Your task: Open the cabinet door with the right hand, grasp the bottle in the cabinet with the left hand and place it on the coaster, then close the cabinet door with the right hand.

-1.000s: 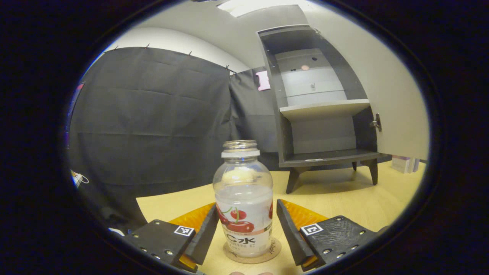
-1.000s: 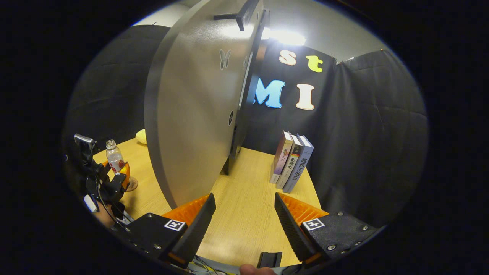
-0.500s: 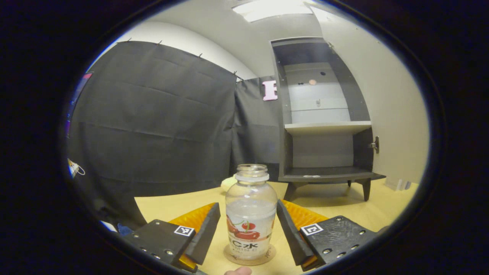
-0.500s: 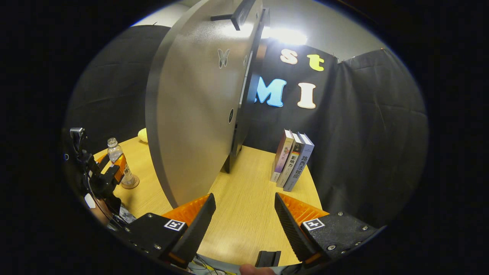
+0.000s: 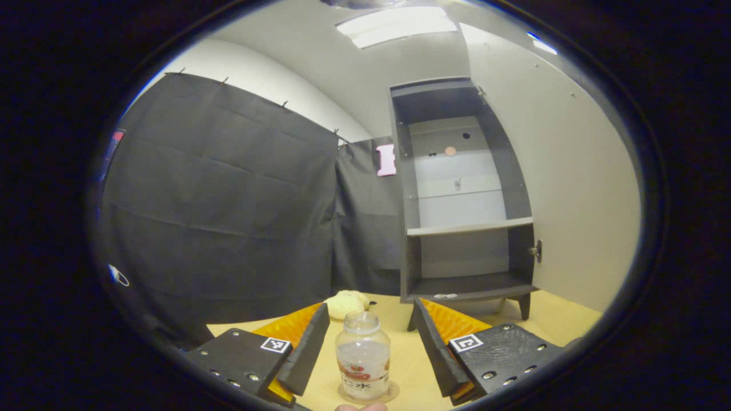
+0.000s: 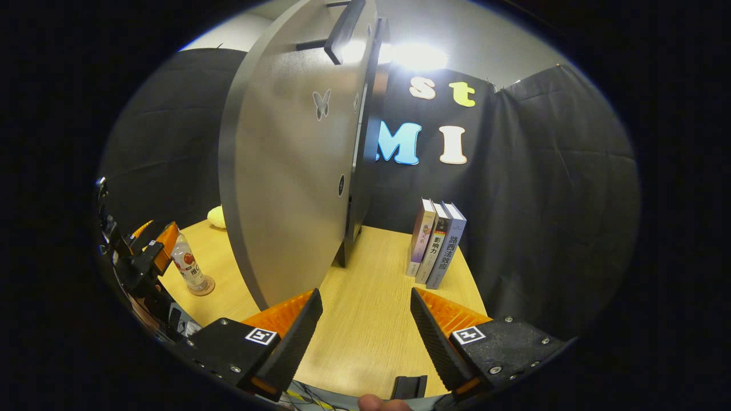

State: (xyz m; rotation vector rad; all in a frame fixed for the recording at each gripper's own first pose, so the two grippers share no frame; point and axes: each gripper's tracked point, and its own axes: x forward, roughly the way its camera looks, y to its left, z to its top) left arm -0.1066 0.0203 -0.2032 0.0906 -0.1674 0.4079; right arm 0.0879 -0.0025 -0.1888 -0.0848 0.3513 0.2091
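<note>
A clear bottle (image 5: 362,361) with a red fruit label stands upright on the round coaster (image 5: 388,394), uncapped. My left gripper (image 5: 371,306) is open and drawn back from it, its fingers wide of the bottle on both sides and touching nothing. The dark cabinet (image 5: 402,200) stands open with bare shelves, its door (image 5: 571,171) swung out to the right. In the right gripper view the door's outer face (image 6: 285,171) fills the left middle, its handle (image 6: 342,28) high up. My right gripper (image 6: 365,297) is open and holds nothing, low beside the door. The bottle (image 6: 188,268) and left gripper (image 6: 145,254) sit far left.
Three books (image 6: 437,242) stand upright on the wooden table (image 6: 365,319) right of the cabinet. A pale yellow lump (image 5: 345,302) lies on the table left of the cabinet's foot. Black cloth walls close in the booth.
My left gripper has pulled back and away from the bottle, which stays standing on the coaster and looks smaller now. The right gripper has barely shifted; the door stays open.
</note>
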